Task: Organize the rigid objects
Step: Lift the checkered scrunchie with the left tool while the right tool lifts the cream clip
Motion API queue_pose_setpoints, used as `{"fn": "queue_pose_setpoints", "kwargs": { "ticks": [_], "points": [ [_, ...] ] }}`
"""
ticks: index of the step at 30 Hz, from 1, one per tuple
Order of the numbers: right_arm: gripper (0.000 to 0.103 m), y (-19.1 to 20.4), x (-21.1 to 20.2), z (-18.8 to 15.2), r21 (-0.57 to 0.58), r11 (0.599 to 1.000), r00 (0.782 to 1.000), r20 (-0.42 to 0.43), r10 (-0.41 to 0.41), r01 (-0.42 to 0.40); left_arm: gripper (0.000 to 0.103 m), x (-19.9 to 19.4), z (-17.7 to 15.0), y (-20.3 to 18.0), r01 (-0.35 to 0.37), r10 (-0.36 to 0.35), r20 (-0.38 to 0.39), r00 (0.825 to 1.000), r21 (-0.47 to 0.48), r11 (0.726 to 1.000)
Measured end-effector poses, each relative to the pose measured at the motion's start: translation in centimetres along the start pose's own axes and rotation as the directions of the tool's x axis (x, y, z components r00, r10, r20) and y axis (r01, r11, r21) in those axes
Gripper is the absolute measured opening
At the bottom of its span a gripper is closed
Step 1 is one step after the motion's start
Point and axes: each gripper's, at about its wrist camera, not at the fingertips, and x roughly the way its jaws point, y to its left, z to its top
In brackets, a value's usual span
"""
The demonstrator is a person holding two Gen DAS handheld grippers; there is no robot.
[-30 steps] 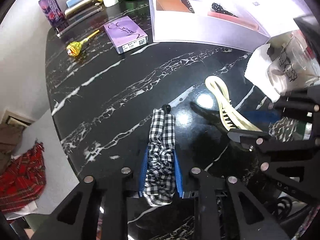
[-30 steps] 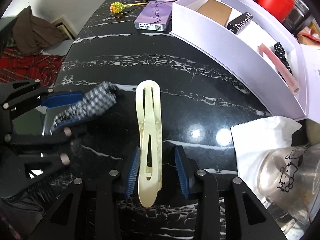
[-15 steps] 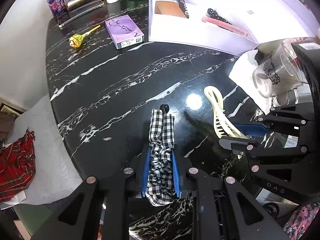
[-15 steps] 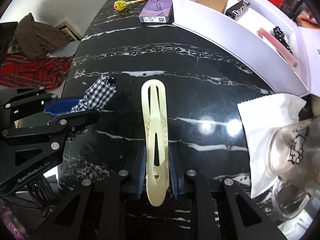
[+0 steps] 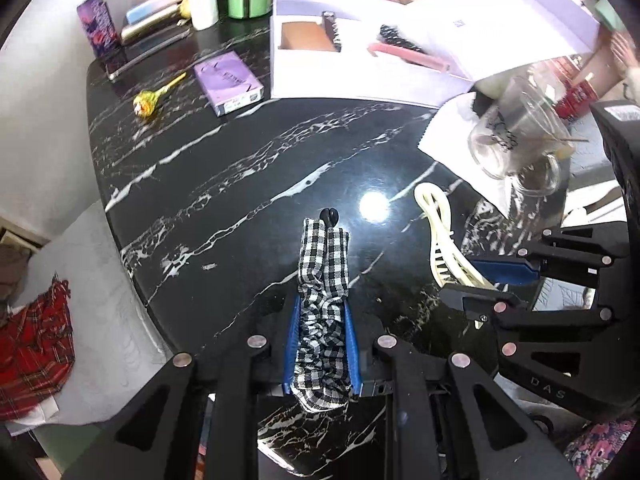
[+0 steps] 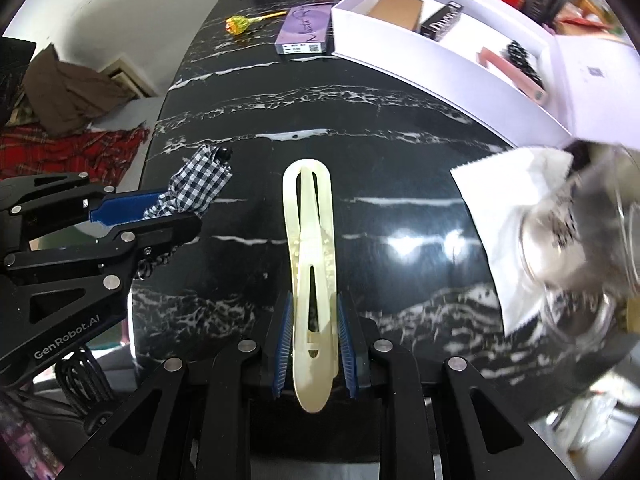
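The left gripper (image 5: 322, 344) clamps a checked hair clip (image 5: 323, 288) between its blue pads. The right gripper (image 6: 314, 350) pinches a cream hair clip (image 6: 310, 256), both tips pointing toward the far white box (image 6: 420, 60).

Left gripper (image 5: 322, 344) at 6 o'clock in left wrist view, hair clip with fabric cover (image 5: 323, 276) between its pads, above table (image 5: 224, 176). Right gripper (image 6: 313, 344) beside it at 3 o'clock, banana hair clip (image 6: 310, 248) between its pads. Open box (image 6: 440, 60) at 1 o'clock, far across table; flat carton (image 5: 229, 82) and lollipop (image 5: 150, 100) left of box, at 11 o'clock. Glass mug (image 5: 516, 140) on paper napkin (image 5: 452, 132) at 2 o'clock.
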Motion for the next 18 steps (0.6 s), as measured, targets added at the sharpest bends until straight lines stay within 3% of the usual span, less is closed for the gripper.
{"fn": "queue_pose_setpoints", "kwargs": {
  "ticks": [18],
  "points": [
    [0.022,2.4,-3.4,-4.2,0.166,0.985,0.997,0.051,-0.052,0.043,0.02,-2.0,-0.9,0.0,0.03,-0.034,0.024,0.999,0.137,0.99]
  ]
}}
